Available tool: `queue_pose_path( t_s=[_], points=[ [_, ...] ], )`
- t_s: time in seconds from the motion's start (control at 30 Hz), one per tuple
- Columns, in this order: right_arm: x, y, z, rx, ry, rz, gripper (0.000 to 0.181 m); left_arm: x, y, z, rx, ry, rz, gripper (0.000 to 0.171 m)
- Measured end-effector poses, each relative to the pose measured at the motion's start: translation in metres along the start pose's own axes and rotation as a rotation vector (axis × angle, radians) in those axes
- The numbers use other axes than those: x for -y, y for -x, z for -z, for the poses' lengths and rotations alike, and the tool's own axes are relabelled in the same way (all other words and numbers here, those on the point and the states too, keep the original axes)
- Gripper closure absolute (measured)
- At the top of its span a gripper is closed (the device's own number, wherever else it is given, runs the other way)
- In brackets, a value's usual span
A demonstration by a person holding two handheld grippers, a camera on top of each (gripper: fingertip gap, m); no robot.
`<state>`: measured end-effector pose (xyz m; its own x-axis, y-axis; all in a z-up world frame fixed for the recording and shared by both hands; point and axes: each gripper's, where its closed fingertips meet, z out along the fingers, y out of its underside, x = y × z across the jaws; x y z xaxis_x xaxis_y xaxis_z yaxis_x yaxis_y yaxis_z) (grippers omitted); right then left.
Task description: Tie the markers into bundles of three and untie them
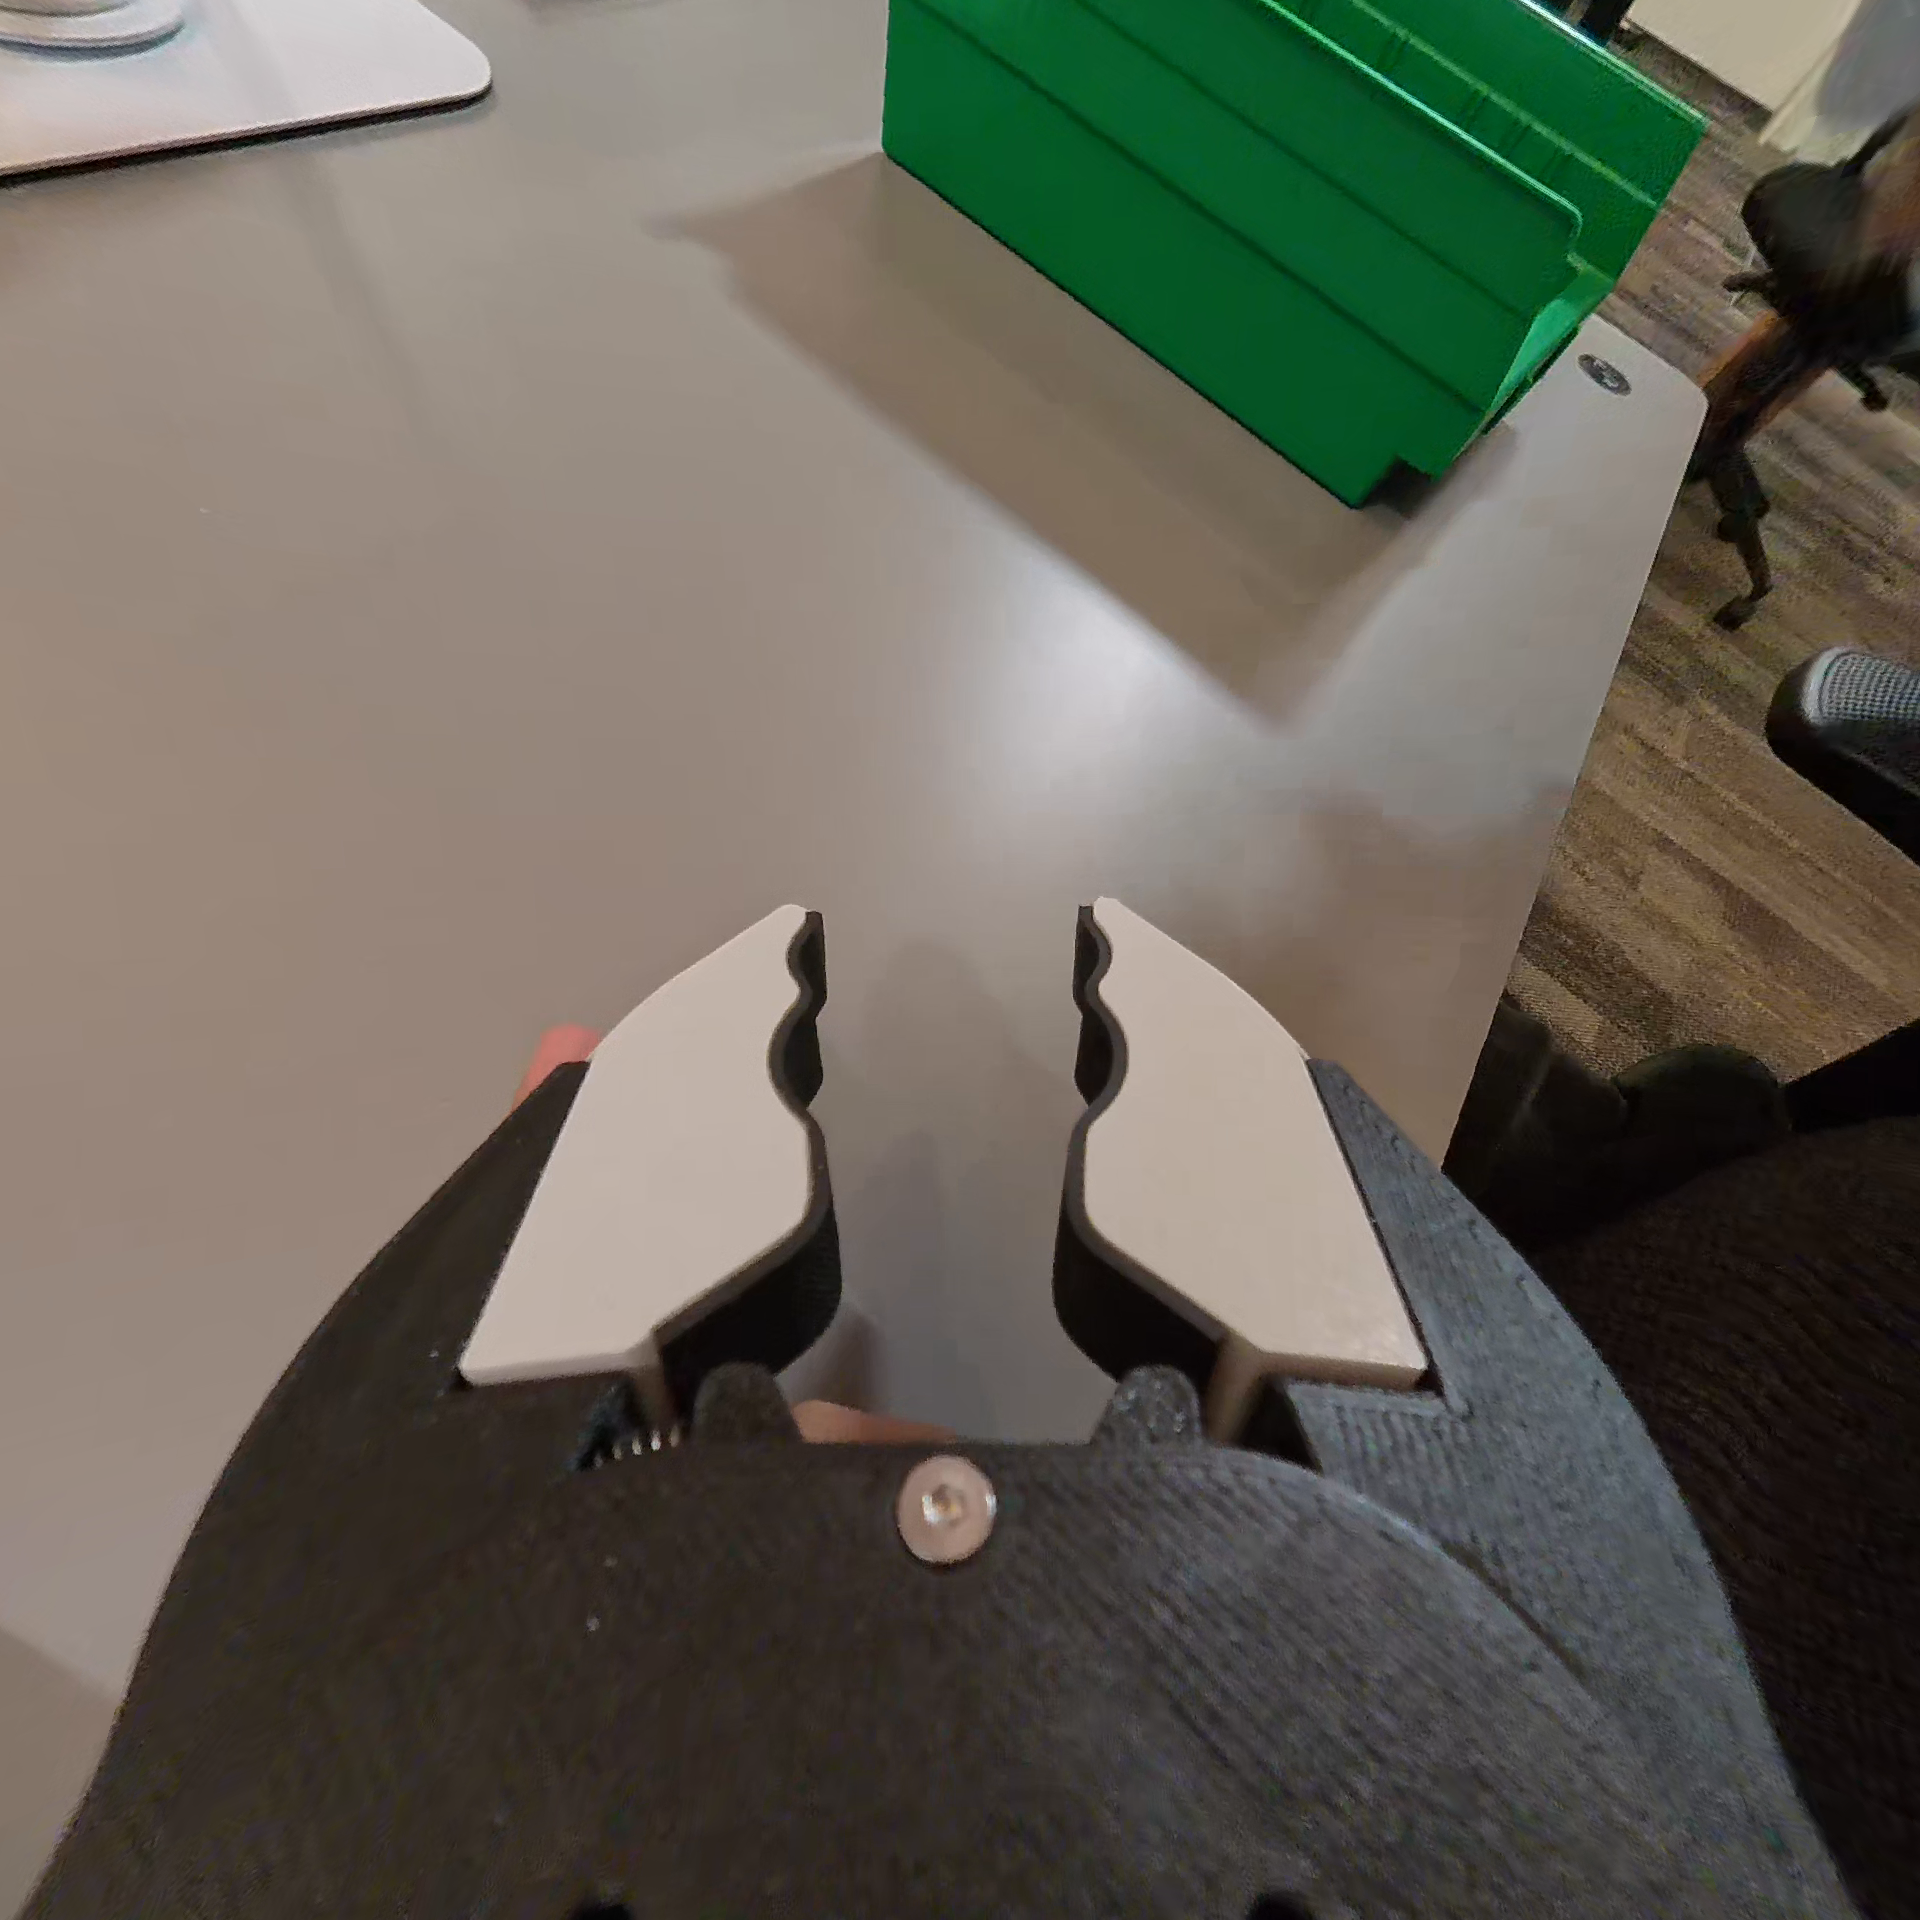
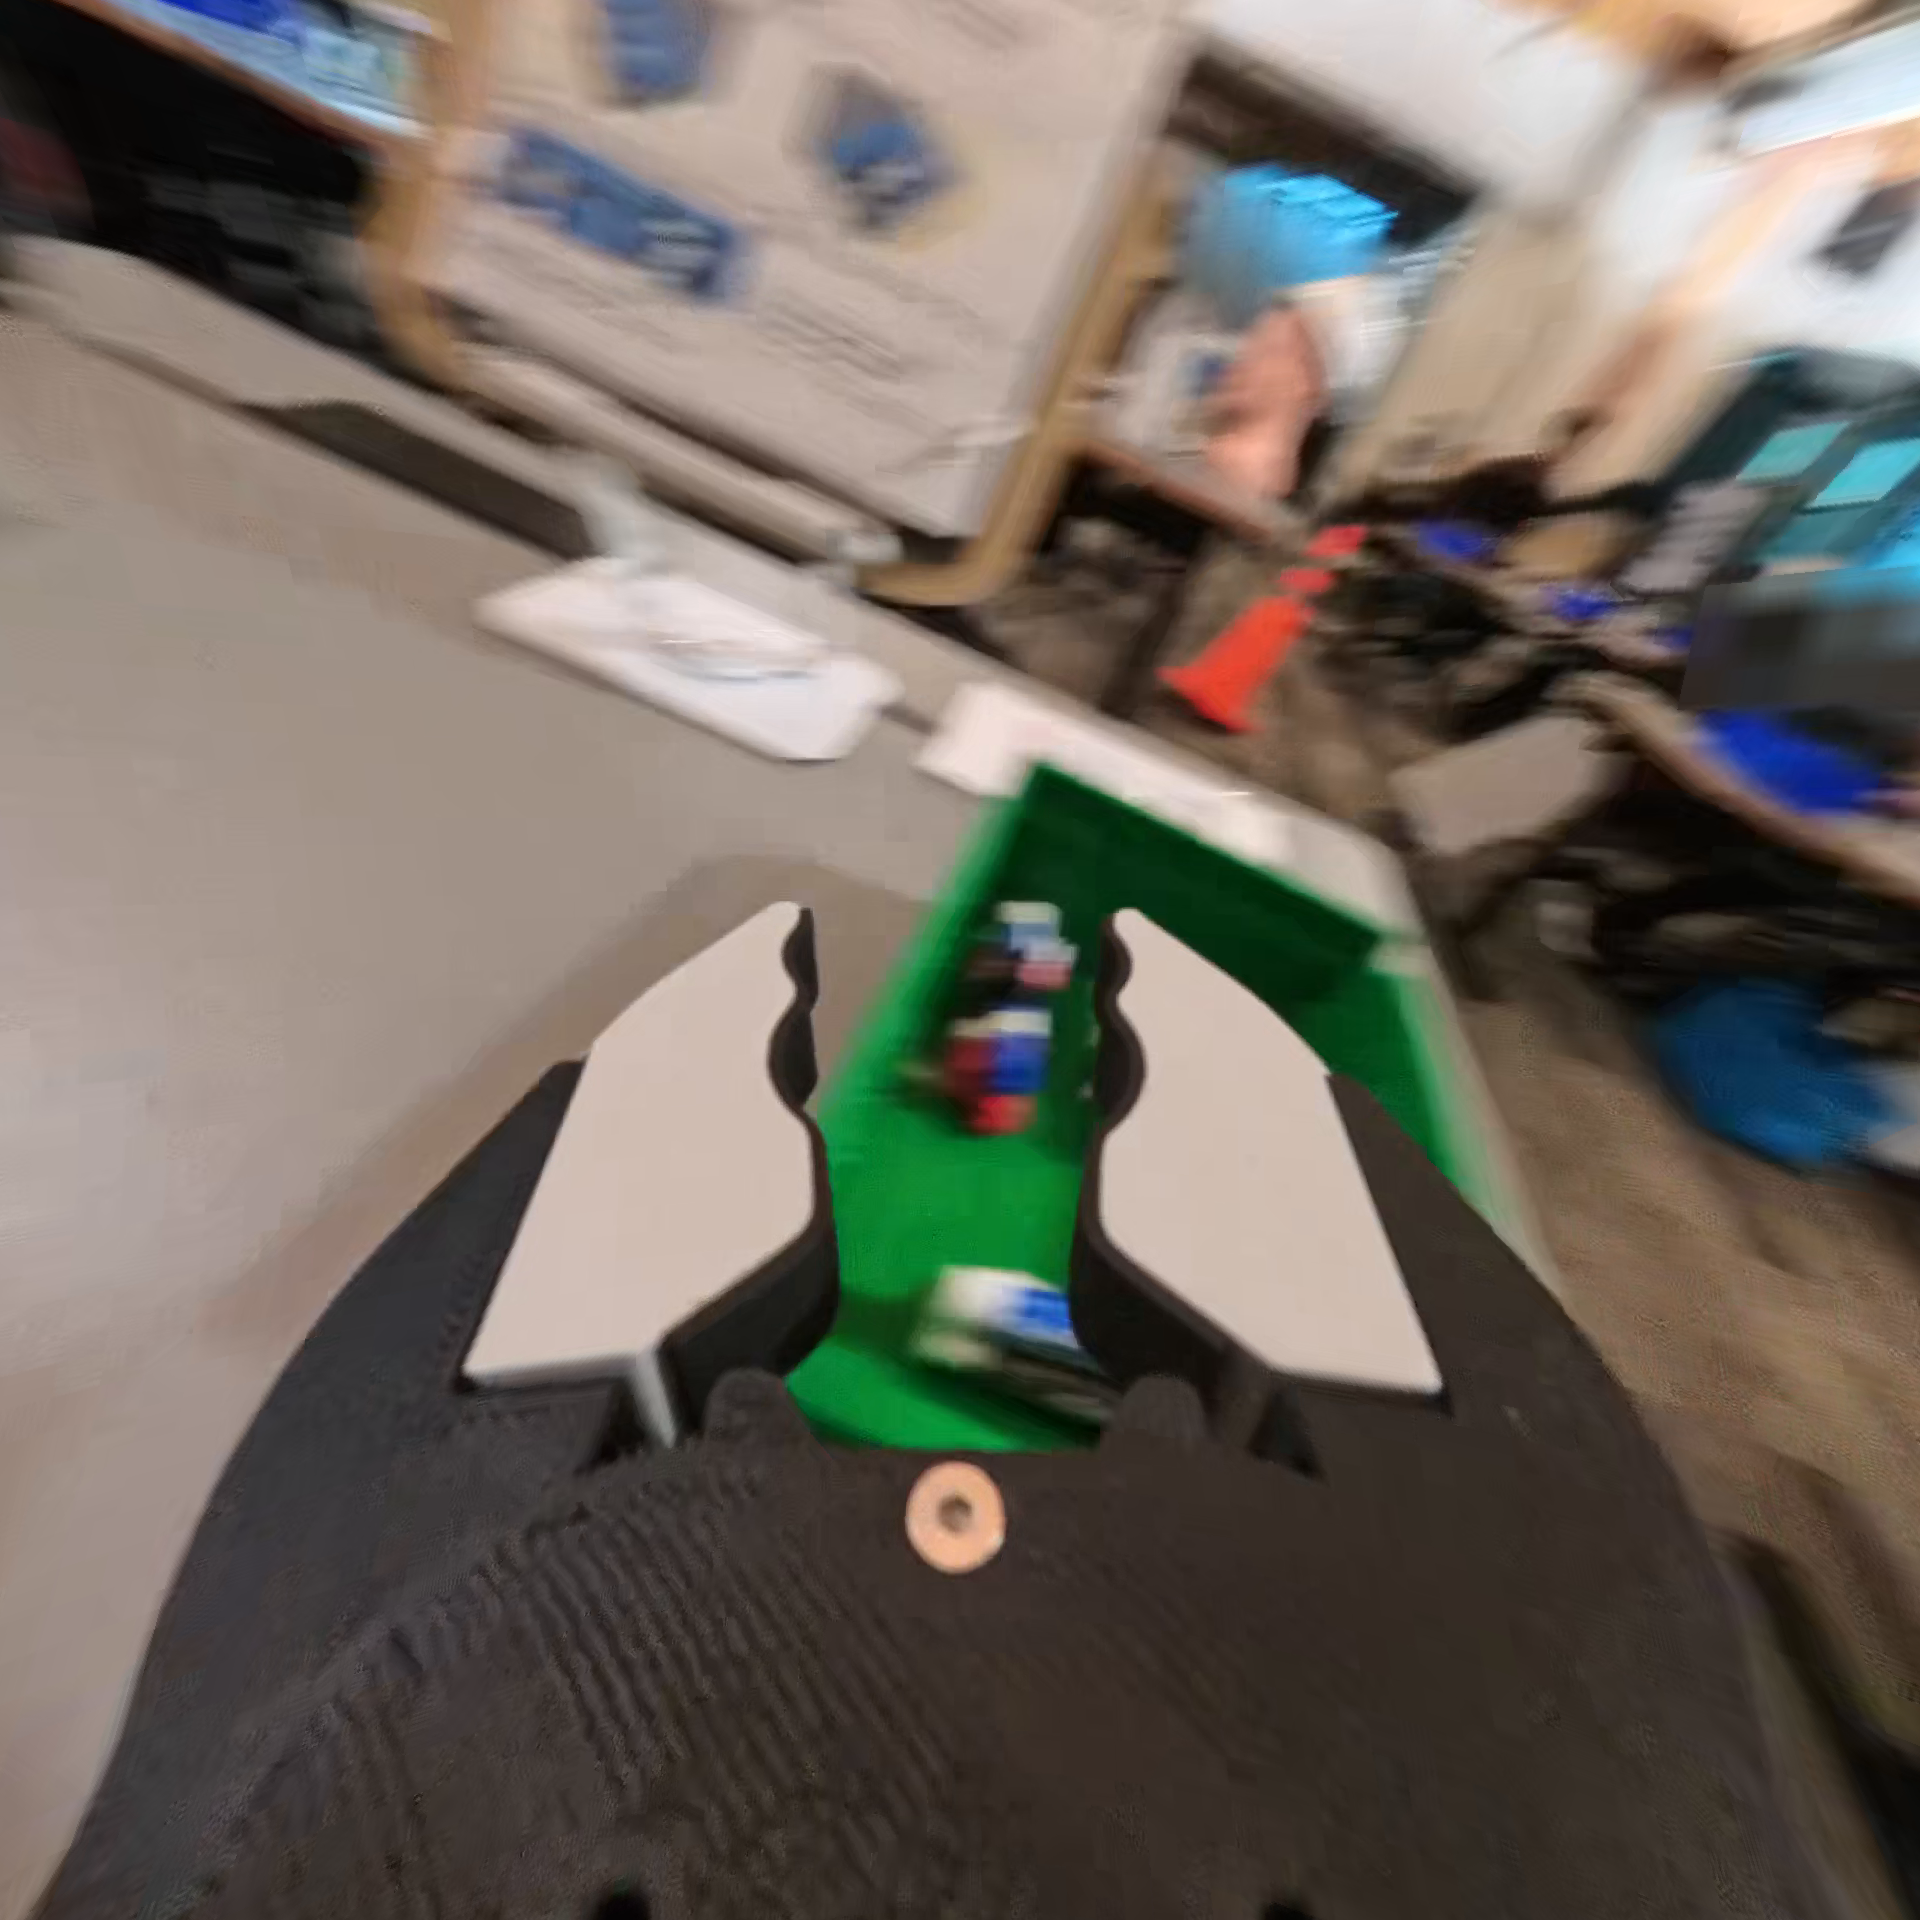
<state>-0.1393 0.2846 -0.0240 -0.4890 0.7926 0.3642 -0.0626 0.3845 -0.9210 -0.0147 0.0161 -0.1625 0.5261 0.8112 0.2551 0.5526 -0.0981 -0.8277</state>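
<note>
My left gripper is open and empty, low over the bare grey table. Green plastic bins stand ahead to the right, near the table's right edge. My right gripper is open and empty, held above an open green bin. The right wrist view is blurred by motion. Inside that bin lie small red, blue and white items, and a white and blue one lies nearer me. The gripper touches none of them.
A white flat base sits at the table's far left; it also shows in the right wrist view. Office chairs stand on the wood-look floor beyond the table's right edge. An orange cone and clutter lie farther back. Tip to tip, the grippers are about 30 cm apart.
</note>
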Motion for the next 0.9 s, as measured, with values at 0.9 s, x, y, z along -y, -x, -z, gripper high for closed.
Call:
queue_pose_path(
  t_s=[0.9],
  points=[
    [-0.188,-0.118,-0.059,0.293,1.029,-0.461,0.177,0.027,0.058,0.098,0.647,-0.054,-0.188,0.115]
  ],
)
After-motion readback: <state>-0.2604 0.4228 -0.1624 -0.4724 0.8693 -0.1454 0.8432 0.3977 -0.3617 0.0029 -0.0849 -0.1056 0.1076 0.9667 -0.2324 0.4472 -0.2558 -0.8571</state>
